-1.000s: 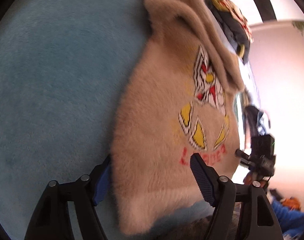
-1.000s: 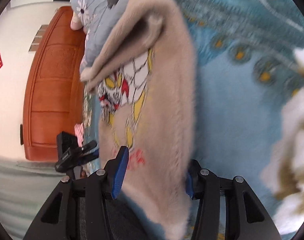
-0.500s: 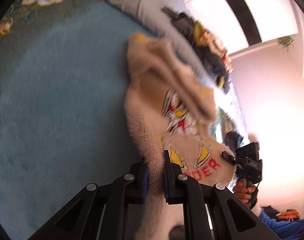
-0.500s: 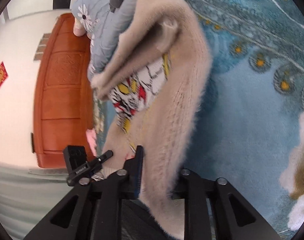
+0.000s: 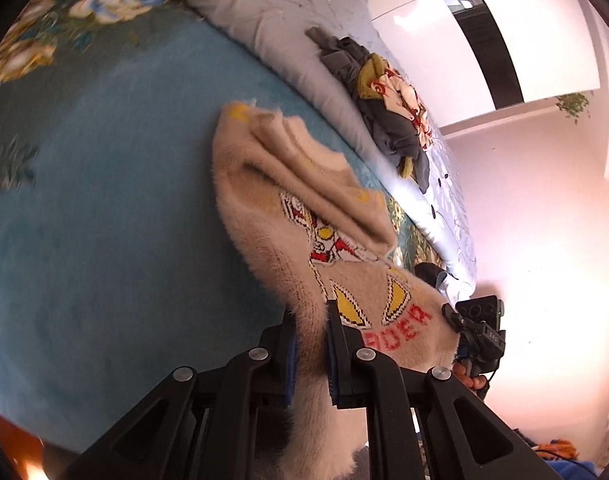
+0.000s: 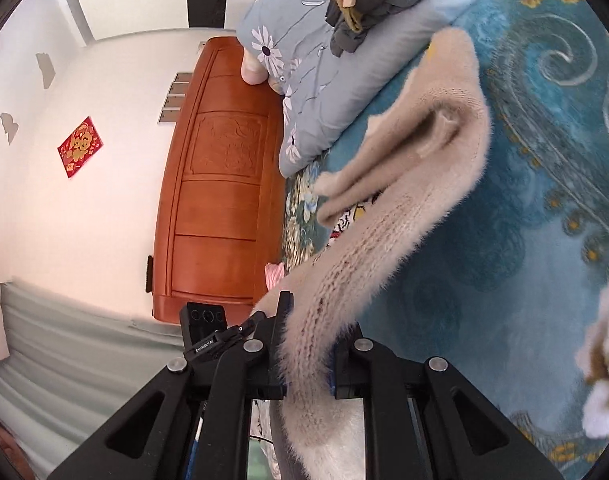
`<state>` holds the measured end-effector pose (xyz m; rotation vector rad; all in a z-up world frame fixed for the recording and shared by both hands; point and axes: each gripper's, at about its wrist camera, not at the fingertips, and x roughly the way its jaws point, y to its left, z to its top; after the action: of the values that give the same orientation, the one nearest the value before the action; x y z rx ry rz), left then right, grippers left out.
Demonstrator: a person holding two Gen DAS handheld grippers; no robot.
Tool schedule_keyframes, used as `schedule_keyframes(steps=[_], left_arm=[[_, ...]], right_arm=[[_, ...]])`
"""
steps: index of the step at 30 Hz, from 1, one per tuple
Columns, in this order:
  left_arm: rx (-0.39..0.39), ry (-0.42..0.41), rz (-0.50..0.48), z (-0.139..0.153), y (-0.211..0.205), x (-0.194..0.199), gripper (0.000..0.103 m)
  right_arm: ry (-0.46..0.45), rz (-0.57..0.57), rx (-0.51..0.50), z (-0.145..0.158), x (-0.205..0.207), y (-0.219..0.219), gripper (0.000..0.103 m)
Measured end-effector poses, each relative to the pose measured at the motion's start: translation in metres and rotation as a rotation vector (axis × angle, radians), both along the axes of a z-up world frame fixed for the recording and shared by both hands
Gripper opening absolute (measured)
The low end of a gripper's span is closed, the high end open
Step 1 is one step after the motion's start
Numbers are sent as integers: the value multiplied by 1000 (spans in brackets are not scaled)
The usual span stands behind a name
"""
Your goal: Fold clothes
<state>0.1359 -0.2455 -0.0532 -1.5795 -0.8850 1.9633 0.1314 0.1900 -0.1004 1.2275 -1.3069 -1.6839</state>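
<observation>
A fuzzy beige sweater (image 5: 272,216) with a red, yellow and black print and red letters lies partly on a blue patterned blanket (image 5: 104,208), its sleeves folded across the chest. My left gripper (image 5: 309,320) is shut on its bottom hem and lifts that corner. My right gripper (image 6: 307,328) is shut on the other hem corner of the sweater (image 6: 416,184), also lifted off the blanket (image 6: 524,216). Each gripper shows in the other's view, the right one (image 5: 478,332) and the left one (image 6: 208,332).
A grey floral quilt (image 5: 288,12) lies along the far edge with a pile of dark and printed clothes (image 5: 388,96) on it. A wooden headboard (image 6: 220,184) stands to the left. A white and tan fluffy item (image 6: 604,364) lies at the right.
Both grippers closed on the sweater's hem and lifted it. The lower part of the sweater now hangs up off the blanket and the views tilted upward.
</observation>
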Motion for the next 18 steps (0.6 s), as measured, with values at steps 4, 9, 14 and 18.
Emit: schedule_keyframes(steps=[4,9,14,18], left_arm=[[68,-85,44,-4,-4,26,13],[132,-179,145,-21,-7,22,13],[243,-233,275,-41,-1,-11,13],[295,-231,327,-42,12,-40,13]], right_arm=[[-40,17,-11,-3,30,15,14],[-68,67,2,-7,53,26,15],[-93,30,-45,-20,46,37,16],[-94,2,-81,-28,25,37,16]])
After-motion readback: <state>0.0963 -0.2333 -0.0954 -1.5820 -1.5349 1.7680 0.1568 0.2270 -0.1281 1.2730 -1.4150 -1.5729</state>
